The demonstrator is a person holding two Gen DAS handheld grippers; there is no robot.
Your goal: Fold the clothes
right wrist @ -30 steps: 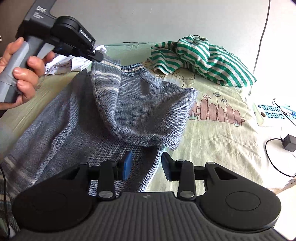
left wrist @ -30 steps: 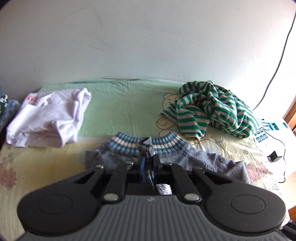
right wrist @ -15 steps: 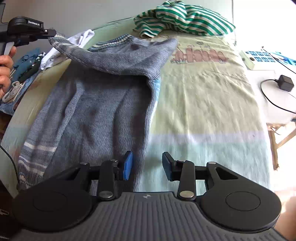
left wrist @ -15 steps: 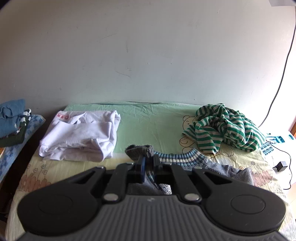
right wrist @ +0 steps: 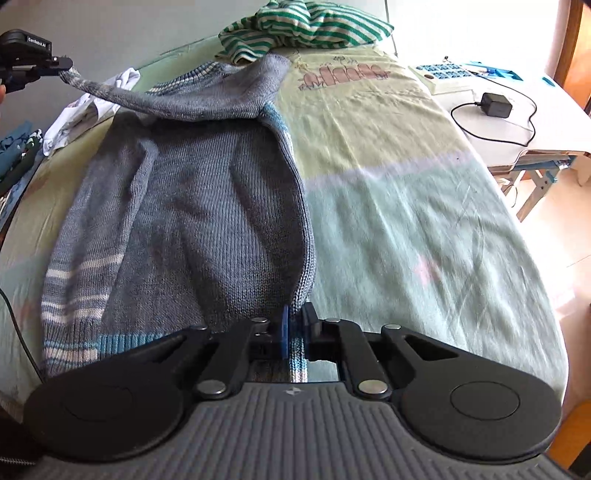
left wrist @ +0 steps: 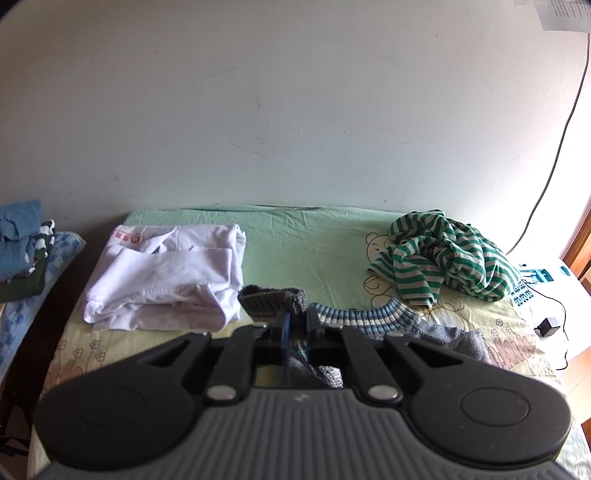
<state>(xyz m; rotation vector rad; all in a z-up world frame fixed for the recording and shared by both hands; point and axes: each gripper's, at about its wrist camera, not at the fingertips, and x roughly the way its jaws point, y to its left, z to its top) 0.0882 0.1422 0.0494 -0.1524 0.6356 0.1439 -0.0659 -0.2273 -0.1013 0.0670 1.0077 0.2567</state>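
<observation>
Grey sweater (right wrist: 207, 206) spread on bed (right wrist: 406, 221), both grippers clamped on it.
My right gripper (right wrist: 294, 326), jaws just closed, pinches the hem edge at 6 o'clock; left gripper (left wrist: 295, 325) holds the sleeve cuff lifted. Gripper bodies hide the cloth beneath.

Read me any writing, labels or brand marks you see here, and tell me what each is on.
"CenRobot.AI", small and only roughly legible: white lettering on the left gripper body.
Red print on the white folded garment: too blurred to read.
Markings on the white and blue box: too small to read.
Printed paper on the wall: too small to read.
</observation>
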